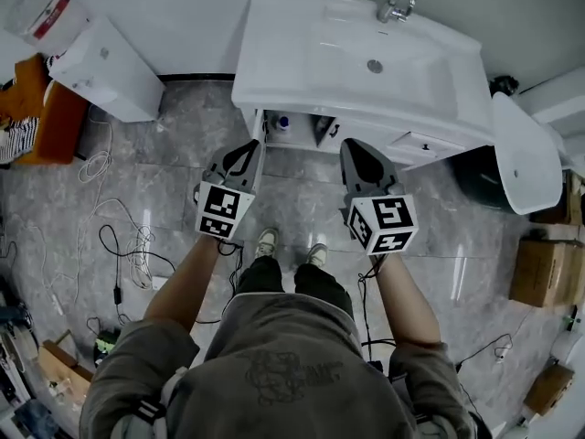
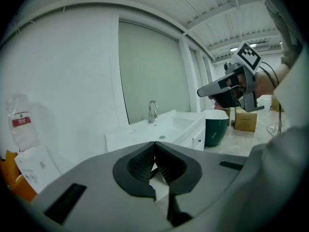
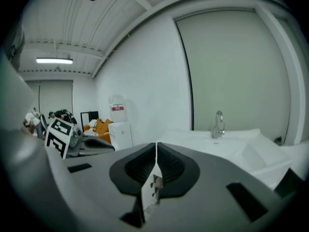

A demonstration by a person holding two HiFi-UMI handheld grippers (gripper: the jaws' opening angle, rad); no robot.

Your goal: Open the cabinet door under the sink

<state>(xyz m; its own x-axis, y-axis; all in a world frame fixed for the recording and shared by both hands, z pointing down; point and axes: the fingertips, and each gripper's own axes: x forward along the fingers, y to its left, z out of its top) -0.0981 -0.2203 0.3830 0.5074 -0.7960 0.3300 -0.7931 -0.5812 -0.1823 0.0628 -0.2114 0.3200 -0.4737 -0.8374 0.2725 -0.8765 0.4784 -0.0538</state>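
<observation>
- Approach looks like the step in hand. Both grippers hang in front of the person at about sink height, well apart from the cabinet (image 1: 416, 143) below, and nothing is touched.
- In its own view the left gripper (image 1: 250, 147) has its ribbed fingers (image 2: 142, 164) clenched tip to tip with nothing between them. The right gripper (image 1: 355, 146) is pressed together and empty in the same way.
- To do the step well, bring one gripper down to door height and release its fingers before it reaches the handle, not at it.
- Clamp squarely on the small dark knob (image 1: 425, 144) with the pads seated deep. The knob is small and the front is glossy, so a shallow pinch would probably slip.
- Pull along the door's hinge arc, not straight back, and keep the other gripper and the person's feet out of the swing.
- The cabinet stands against the wall straight ahead of the person, directly under the white sink (image 1: 274, 62), whose faucet (image 1: 398, 3) is at the back edge. Its base meets the grey stone floor (image 1: 183, 154).
- The cabinet front is smooth glossy white, and the right-hand panel carrying the knob sits flush and closed.
- Left of that panel is a dark gap with a blue-and-white item (image 1: 283, 123) inside. That side looks open or ajar, but from this steep angle I cannot tell a swung door from an open shelf.
</observation>
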